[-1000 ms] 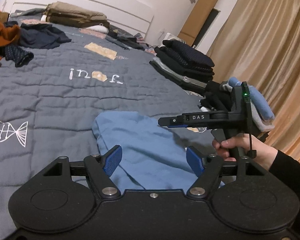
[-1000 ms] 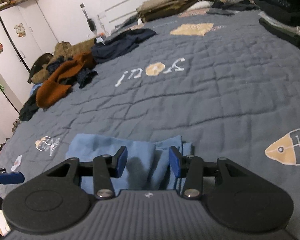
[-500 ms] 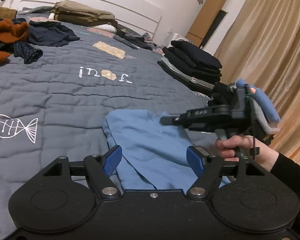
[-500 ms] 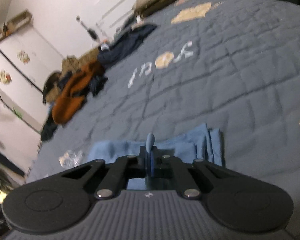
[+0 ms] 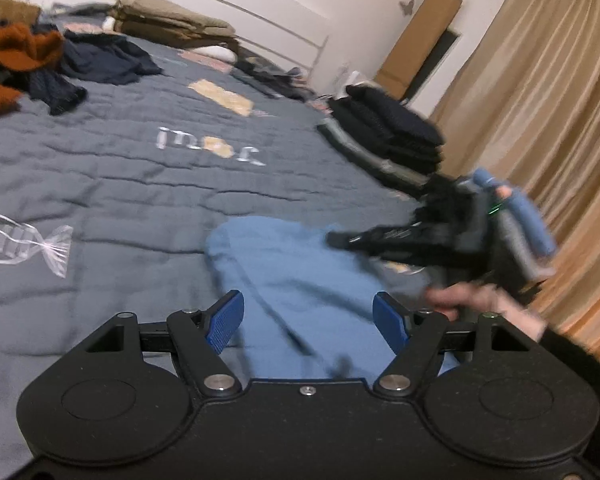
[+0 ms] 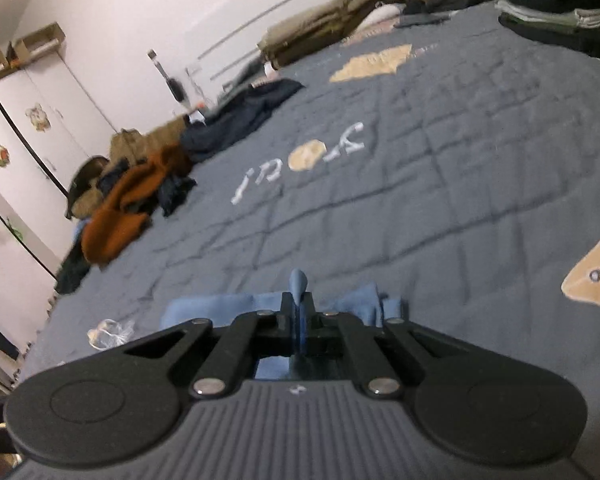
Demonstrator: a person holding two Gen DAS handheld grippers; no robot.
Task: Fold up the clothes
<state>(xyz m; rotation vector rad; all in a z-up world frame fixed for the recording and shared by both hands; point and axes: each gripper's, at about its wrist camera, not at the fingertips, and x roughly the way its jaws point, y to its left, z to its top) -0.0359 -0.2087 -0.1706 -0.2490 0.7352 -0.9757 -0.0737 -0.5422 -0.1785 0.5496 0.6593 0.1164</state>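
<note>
Pinching a fold of the soft blue garment [image 6: 300, 280], the right gripper [image 6: 299, 320] is clamped tight. The left gripper [image 5: 308, 316] gapes, released, above it. Limp and light; best taken at an edge.

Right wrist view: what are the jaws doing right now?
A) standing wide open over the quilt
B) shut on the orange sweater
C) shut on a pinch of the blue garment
C: the right gripper is shut, with a tuft of the blue garment poking out beyond it.
</note>
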